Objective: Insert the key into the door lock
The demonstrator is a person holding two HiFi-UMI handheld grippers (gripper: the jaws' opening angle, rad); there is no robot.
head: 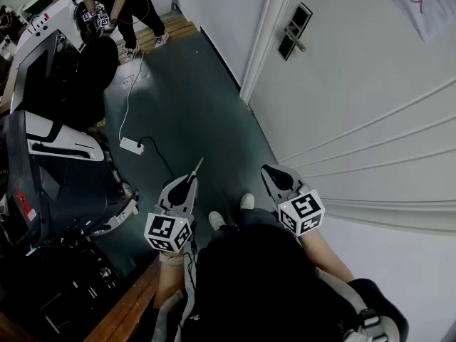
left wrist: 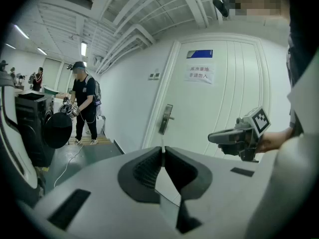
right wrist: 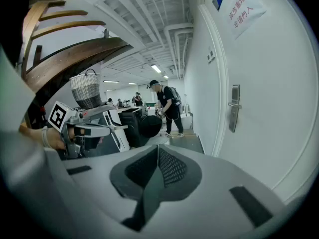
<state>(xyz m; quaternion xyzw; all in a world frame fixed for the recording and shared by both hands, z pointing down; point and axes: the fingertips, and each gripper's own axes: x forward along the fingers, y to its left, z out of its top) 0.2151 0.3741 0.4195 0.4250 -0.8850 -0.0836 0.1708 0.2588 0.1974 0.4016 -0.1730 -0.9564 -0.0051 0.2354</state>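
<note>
Left gripper (left wrist: 163, 151), key (left wrist: 163, 143) between jaws (protruding)

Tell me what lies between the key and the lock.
Nothing: only open air between key and lock, seen in the left gripper view.

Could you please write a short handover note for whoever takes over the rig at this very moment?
The left gripper has its fingers shut on the key, whose thin blade points ahead toward the door.
The right gripper is shut and empty, held beside the left one.
The door lock, a plate with a lever handle, is ahead of the key and well apart from it.
Done: the key is gripped.
Left: bring the key up to the lock and insert it. The keyhole is too small to make out from here.
</note>
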